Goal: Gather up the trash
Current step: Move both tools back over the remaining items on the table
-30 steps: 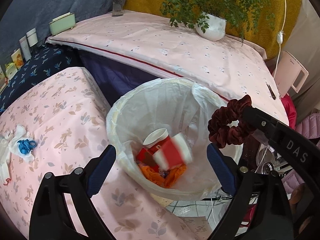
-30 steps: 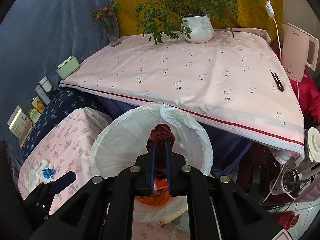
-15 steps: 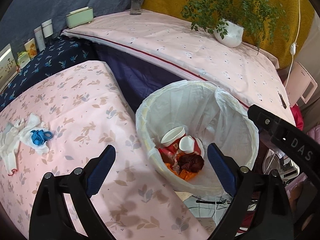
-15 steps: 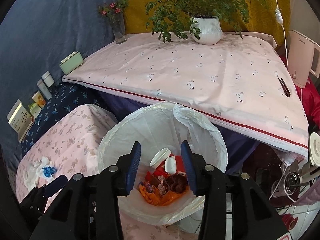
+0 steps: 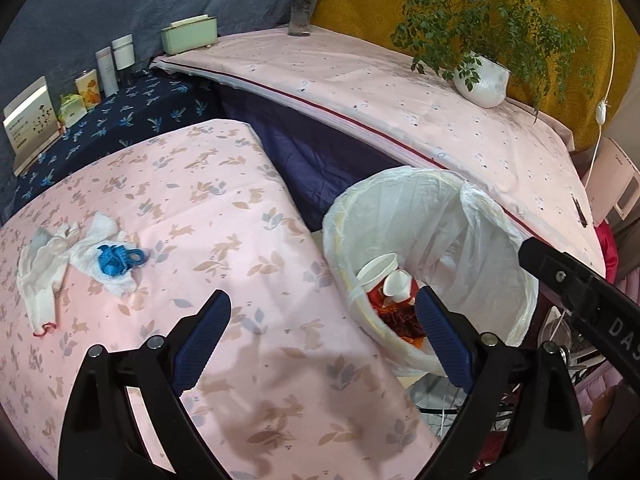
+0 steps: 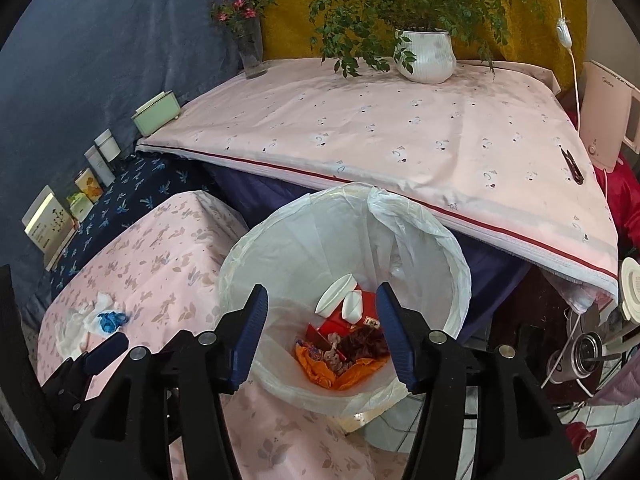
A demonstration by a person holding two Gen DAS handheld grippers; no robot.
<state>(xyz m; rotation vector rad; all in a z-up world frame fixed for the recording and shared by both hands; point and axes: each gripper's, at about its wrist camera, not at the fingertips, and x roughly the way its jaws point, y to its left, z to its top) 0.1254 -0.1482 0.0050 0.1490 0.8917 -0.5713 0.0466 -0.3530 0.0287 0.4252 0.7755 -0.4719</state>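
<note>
A round bin lined with a white bag (image 6: 448, 240) (image 5: 496, 216) stands beside the low pink table. Inside lie paper cups (image 6: 336, 300), red and orange wrappers (image 6: 336, 368) and a dark red scrunchie (image 6: 364, 340) (image 5: 400, 320). My right gripper (image 6: 322, 332) is open and empty above the bin. My left gripper (image 5: 322, 336) is open and empty over the pink table's edge, left of the bin. A blue scrunchie (image 5: 116, 258) (image 6: 110, 318) lies on crumpled white tissue (image 5: 48, 264) at the table's left.
The low table has a pink leaf-print cloth (image 5: 200, 208). Behind the bin is a higher pink-covered table (image 6: 400, 136) with a potted plant (image 6: 426, 54), a flower vase (image 6: 250, 48) and a green box (image 6: 156, 114). A pink kettle (image 6: 604, 116) stands at right. Boxes and jars (image 5: 72, 92) line a dark shelf.
My right gripper opened and dropped the dark red scrunchie into the bin. My left gripper swung left, from over the bin to over the pink table.
</note>
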